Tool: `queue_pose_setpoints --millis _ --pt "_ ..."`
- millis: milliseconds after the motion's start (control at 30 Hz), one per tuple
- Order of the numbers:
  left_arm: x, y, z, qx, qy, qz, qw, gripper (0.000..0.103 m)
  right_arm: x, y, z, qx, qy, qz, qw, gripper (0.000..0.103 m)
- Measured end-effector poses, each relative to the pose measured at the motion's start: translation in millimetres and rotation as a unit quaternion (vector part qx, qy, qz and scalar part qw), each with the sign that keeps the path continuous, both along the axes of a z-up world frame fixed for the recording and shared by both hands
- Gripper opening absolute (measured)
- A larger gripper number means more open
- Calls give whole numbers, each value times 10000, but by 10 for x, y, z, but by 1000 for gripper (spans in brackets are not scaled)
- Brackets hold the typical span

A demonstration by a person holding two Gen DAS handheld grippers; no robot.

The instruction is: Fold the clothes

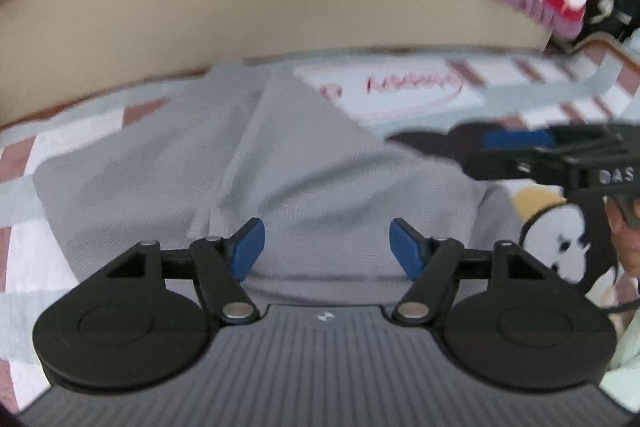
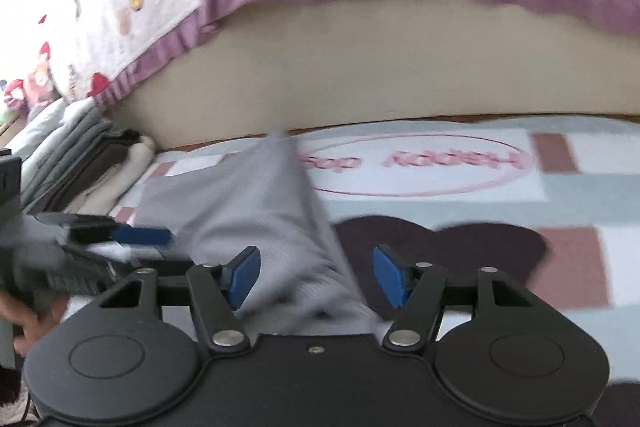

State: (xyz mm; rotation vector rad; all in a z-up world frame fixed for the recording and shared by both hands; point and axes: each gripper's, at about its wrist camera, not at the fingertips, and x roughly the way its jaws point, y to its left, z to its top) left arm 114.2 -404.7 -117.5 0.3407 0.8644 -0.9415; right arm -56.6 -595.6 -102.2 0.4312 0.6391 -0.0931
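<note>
Left wrist view: the grey garment (image 1: pixel 256 163) is laid on the patterned mat (image 1: pixel 400 95), one flap folded diagonally, probably to narrow it. The left tongs (image 1: pixel 327 251) are spread above its near hem, gripping nothing.

Right wrist view: the right tongs (image 2: pixel 316 277) are spread over the garment's right edge. No containers are seen; a stack of folded clothes (image 2: pixel 80 163) is kept at the mat's left edge.

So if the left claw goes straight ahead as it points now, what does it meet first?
Most likely the grey garment, which lies spread right ahead of the open left claw. Depth is unclear; the beige wall stands further behind.
</note>
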Motion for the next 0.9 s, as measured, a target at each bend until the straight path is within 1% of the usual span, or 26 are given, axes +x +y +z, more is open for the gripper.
queue_pose_setpoints --millis 33,100,133,200,267,300,333,400,433,500,567,667,733,800,900 --pt "11 -3 -41 78 103 36 9999 68 117 40 -37 -34 135 106 9998 68" --pt "26 17 -109 223 281 151 9992 68 314 129 -167 -306 618 172 9975 68" --pt "24 47 -130 293 323 211 9988 69 345 163 -222 -483 874 104 9949 68" --pt "4 183 -141 389 315 372 9981 69 258 182 -323 -509 954 58 9941 68" --pt "-15 321 -151 485 304 532 9969 69 75 136 -340 -319 846 -46 9959 68" --pt "-17 452 -130 270 467 618 9966 69 -12 112 -347 -222 802 -95 9965 68" --pt "-17 589 -111 19 728 712 9948 69 -76 80 -343 -61 825 -131 9965 68" --pt "-17 863 -73 -485 1253 897 9869 69 -251 -39 -335 897 838 -350 9918 69" --pt "-45 951 -67 -601 1398 929 9840 69 -338 -80 -369 1453 702 -449 9859 70" --pt "-112 1097 -101 -606 1538 972 9814 69 -504 -150 -439 2510 442 -629 9649 70" --pt "-201 1173 -148 -574 1534 994 9815 69 -551 -71 -532 2946 484 -591 9525 70" --pt "-329 1160 -177 -444 1333 833 9866 69 -488 96 -607 2911 643 -520 9531 70" --pt "-378 1104 -162 -358 1118 677 9908 69 -436 174 -619 2996 576 -478 9511 70" --pt "-399 1077 -157 -377 1008 615 9923 69 -374 222 -644 3102 532 -477 9480 70" --pt "-383 1074 -156 -391 967 610 9927 69 -308 228 -677 3244 389 -593 9433 71"
